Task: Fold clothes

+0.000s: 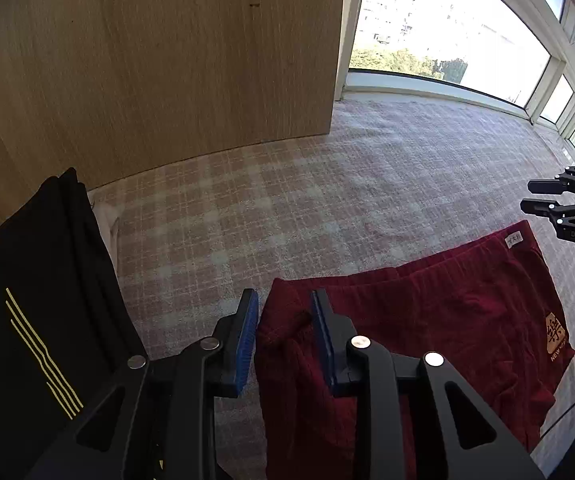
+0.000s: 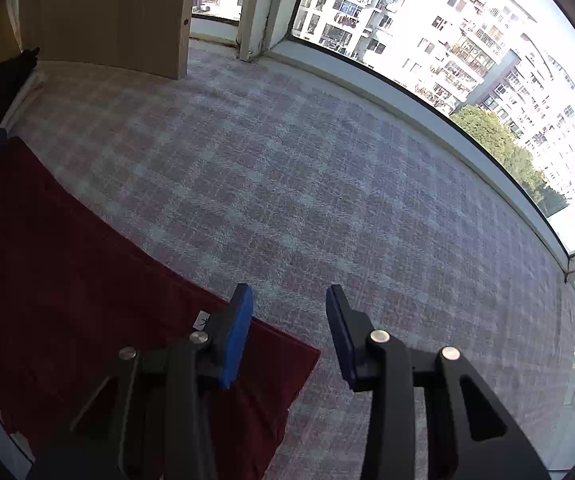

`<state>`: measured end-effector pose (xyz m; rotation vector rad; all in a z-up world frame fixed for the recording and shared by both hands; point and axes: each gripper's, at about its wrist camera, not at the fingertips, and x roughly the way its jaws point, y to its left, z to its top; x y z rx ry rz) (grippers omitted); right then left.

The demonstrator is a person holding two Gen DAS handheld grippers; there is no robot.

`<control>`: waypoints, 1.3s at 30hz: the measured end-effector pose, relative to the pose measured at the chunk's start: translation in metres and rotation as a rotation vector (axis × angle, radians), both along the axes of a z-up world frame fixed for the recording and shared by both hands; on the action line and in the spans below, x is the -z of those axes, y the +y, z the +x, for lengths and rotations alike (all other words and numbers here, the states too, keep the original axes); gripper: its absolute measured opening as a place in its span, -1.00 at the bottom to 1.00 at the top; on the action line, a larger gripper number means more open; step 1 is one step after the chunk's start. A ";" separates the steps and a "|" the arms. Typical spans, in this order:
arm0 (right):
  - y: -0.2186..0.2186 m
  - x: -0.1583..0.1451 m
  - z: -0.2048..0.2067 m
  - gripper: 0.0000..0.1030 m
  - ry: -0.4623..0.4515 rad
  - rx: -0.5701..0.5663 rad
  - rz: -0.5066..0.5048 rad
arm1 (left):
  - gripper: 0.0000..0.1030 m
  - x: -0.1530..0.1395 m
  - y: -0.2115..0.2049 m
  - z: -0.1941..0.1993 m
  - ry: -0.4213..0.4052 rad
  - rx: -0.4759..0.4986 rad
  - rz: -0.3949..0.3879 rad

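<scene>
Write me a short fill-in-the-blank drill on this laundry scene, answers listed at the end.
1. The garment lying between the two claws is dark ____.
2. The black garment by the left claw carries wavy lines of ____ colour.
3. Both claws stand ____; the right claw holds nothing.
4. The clothes lie on a checked ____.

Missing words: red; yellow; open; carpet

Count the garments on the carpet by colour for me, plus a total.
Dark red: 1, the red shorts spread flat under the open left gripper, with the open right gripper at their corner.
Black: 1, the black garment with yellow stripes, off to the left.
Total: 2
</scene>
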<state>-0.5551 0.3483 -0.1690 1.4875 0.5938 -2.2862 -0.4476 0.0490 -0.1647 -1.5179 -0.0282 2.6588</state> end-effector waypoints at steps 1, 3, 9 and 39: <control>0.007 -0.002 -0.002 -0.12 -0.023 0.012 -0.039 | -0.33 0.000 -0.005 -0.004 0.002 -0.007 0.001; 0.021 -0.003 0.005 -0.12 -0.056 0.033 -0.089 | -0.32 -0.004 -0.017 -0.004 0.013 -0.007 0.004; 0.041 0.009 0.047 -0.12 -0.119 0.071 -0.113 | -0.26 -0.014 -0.036 0.035 0.012 0.019 0.017; 0.064 0.030 0.210 -0.04 -0.126 0.178 -0.167 | -0.24 0.035 0.048 0.165 -0.134 0.328 0.052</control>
